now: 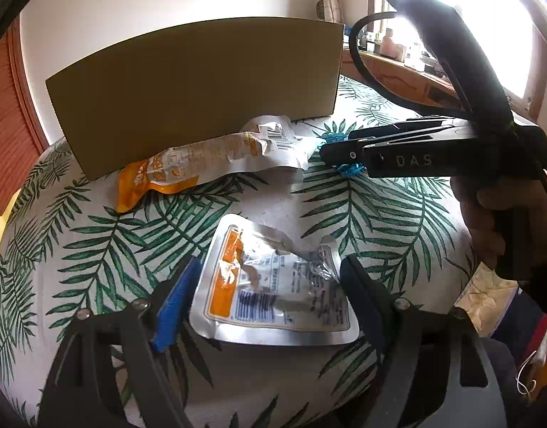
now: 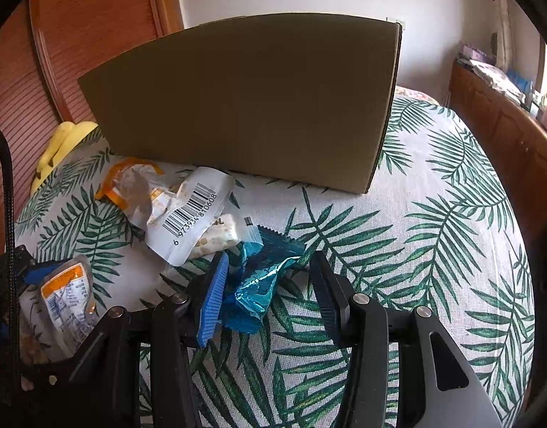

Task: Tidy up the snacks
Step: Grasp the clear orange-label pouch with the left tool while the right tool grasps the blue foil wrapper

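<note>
A silver and orange snack pouch [image 1: 273, 281] lies flat on the leaf-print cloth [image 1: 95, 235]. My left gripper [image 1: 262, 285] is open around it, one finger on each side. A blue foil snack [image 2: 259, 281] lies between the fingers of my right gripper [image 2: 270, 285], which is open and low over it. The right gripper also shows in the left wrist view [image 1: 348, 158]. A white and orange snack bag [image 1: 216, 157] lies against the brown cardboard box [image 1: 198, 85]. It shows in the right wrist view [image 2: 180, 210], as does the box [image 2: 252, 103].
A yellow object [image 2: 59, 146] lies at the cloth's left edge beside the wooden slatted wall [image 2: 41, 82]. A wooden ledge with small items [image 2: 501, 114] runs along the right under a bright window [image 1: 462, 18]. The silver pouch shows at left in the right wrist view [image 2: 63, 299].
</note>
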`<state>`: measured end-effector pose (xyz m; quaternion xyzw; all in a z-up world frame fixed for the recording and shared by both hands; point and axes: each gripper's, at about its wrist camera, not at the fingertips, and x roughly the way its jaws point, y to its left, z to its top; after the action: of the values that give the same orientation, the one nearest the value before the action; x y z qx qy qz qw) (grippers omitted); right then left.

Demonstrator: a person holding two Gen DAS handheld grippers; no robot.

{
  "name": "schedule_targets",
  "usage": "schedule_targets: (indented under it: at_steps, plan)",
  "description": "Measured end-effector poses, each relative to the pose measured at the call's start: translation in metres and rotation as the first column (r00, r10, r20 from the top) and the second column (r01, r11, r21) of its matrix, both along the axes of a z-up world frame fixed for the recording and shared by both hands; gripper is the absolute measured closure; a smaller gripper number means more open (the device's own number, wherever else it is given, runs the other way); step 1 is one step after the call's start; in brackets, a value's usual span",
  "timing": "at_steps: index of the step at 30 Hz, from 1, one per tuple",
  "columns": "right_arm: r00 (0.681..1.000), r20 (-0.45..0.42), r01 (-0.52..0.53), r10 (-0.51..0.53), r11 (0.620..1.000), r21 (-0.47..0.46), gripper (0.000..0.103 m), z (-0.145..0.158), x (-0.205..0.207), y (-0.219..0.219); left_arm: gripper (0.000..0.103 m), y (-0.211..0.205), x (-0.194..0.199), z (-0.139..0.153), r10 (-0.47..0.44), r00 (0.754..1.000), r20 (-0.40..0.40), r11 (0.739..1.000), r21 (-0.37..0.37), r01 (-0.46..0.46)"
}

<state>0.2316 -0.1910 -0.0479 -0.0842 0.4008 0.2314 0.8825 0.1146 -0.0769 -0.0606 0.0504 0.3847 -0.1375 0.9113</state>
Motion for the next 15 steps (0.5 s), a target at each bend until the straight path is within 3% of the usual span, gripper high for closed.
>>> schedule_targets:
  at_steps: [11,15]
  plan:
    - [1.0,0.002,0.0,0.0,1.0,-0.006,0.055,-0.002,-0.001,0.001,0.018,-0.011,0.001,-0.002,-0.006,1.0,-0.007,1.0,0.008,0.006]
    - [1.0,0.003,0.0,0.0,1.0,-0.012,0.055,-0.003,0.0,0.001,0.032,-0.007,-0.005,-0.001,-0.012,1.0,0.004,1.0,0.001,0.012]
